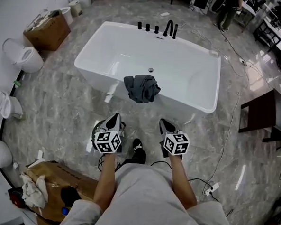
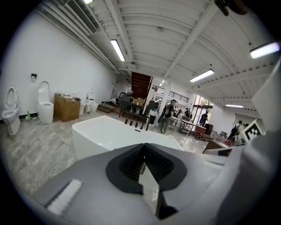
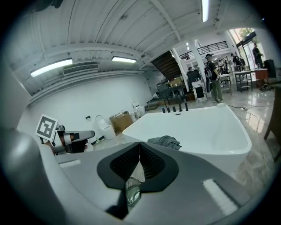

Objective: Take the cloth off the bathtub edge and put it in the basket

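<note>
A dark grey cloth (image 1: 141, 88) lies bunched on the near rim of the white bathtub (image 1: 92, 50). Both grippers hover over the floor in front of the tub, short of the cloth. My left gripper (image 1: 114, 117) is shut with nothing between its jaws, and so is my right gripper (image 1: 164, 122). In the right gripper view the cloth (image 3: 164, 141) shows just beyond the shut right gripper (image 3: 140, 144). The left gripper view has the tub (image 2: 100, 128) ahead of the shut left gripper (image 2: 144, 146). A round wire basket (image 1: 97, 130) sits on the floor, partly hidden under the left gripper.
Black taps (image 1: 157, 28) line the tub's far rim. Toilets (image 1: 24, 58) and a cardboard box (image 1: 47, 30) stand at the left wall. Another box (image 1: 55, 180) is at the lower left. A dark side table (image 1: 266, 110) stands right. Cables (image 1: 226, 138) run over the marble floor.
</note>
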`<state>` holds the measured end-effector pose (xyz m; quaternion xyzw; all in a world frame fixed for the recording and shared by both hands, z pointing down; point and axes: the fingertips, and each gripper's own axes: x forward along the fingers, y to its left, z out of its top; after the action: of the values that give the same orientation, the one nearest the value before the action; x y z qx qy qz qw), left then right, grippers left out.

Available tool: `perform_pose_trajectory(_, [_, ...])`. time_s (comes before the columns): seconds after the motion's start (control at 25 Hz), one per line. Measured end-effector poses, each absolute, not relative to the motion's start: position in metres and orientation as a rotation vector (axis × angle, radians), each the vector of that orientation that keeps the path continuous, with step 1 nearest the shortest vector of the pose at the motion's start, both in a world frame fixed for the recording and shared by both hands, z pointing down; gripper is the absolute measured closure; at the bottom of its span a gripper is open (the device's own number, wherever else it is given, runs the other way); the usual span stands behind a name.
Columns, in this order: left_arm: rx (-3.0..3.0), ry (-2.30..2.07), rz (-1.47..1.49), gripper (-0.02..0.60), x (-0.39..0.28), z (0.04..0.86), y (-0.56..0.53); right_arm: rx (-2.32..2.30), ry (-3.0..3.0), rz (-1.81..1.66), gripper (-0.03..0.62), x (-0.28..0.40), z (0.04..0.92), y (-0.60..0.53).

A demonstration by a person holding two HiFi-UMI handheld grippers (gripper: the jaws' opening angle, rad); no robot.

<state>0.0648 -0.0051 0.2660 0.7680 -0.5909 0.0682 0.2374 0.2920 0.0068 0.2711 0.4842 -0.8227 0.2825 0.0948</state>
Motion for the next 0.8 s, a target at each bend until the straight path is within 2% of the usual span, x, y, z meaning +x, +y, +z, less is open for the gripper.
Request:
perform_pose_trajectory(0.36, [2.088, -1.578, 0.129, 0.523, 0.039, 0.282, -0.095, 1.432, -2.402, 0.848, 0.591, 0.261, 0.285, -0.071])
perform_pose_trajectory(0.8, [2.032, -1.629, 0.049, 0.523, -0.002, 0.295, -0.119, 1.323, -2.356, 0.784, 0.591, 0.223, 0.299, -0.119])
